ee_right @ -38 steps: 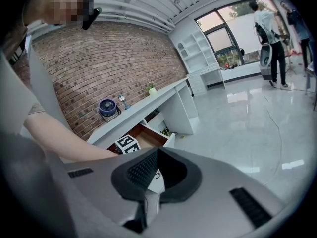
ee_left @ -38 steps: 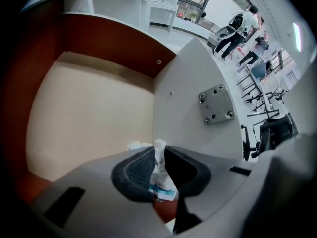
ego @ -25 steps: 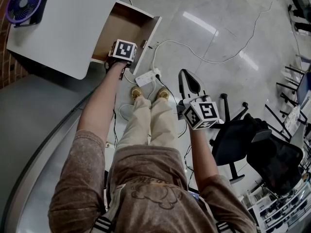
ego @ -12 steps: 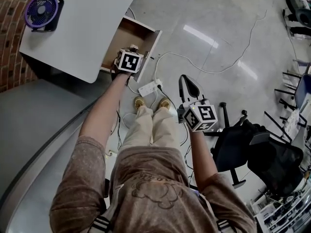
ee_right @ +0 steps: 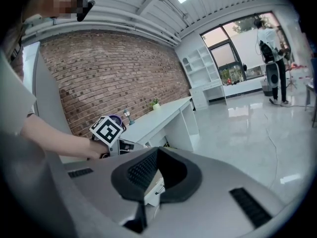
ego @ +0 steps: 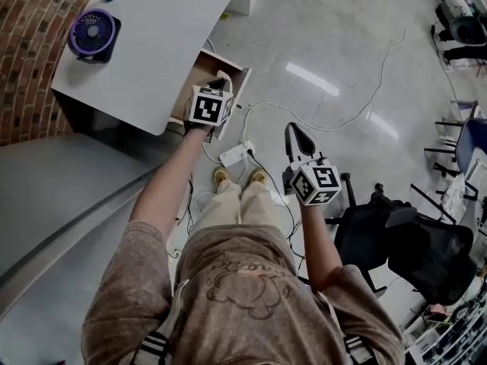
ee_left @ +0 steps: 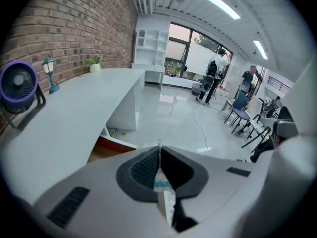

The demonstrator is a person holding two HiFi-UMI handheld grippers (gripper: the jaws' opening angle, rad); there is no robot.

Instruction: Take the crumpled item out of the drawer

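Grip confirmed: left hand-held gripper [ee_left: 159,151] is pressed together on the pale, teal-marked crumpled item [ee_left: 163,188], just above the open wooden drawer [ego: 199,71]. I would lift straight clear of its front, pinch firm. Right hand-held gripper [ee_right: 157,151] closed, empty.

The fan [ego: 93,33] is sitting on the desk [ego: 152,52], toward its left. The drawer [ego: 202,68] is projecting from under the desk's right edge. The power strip [ego: 234,154] is lying before it.
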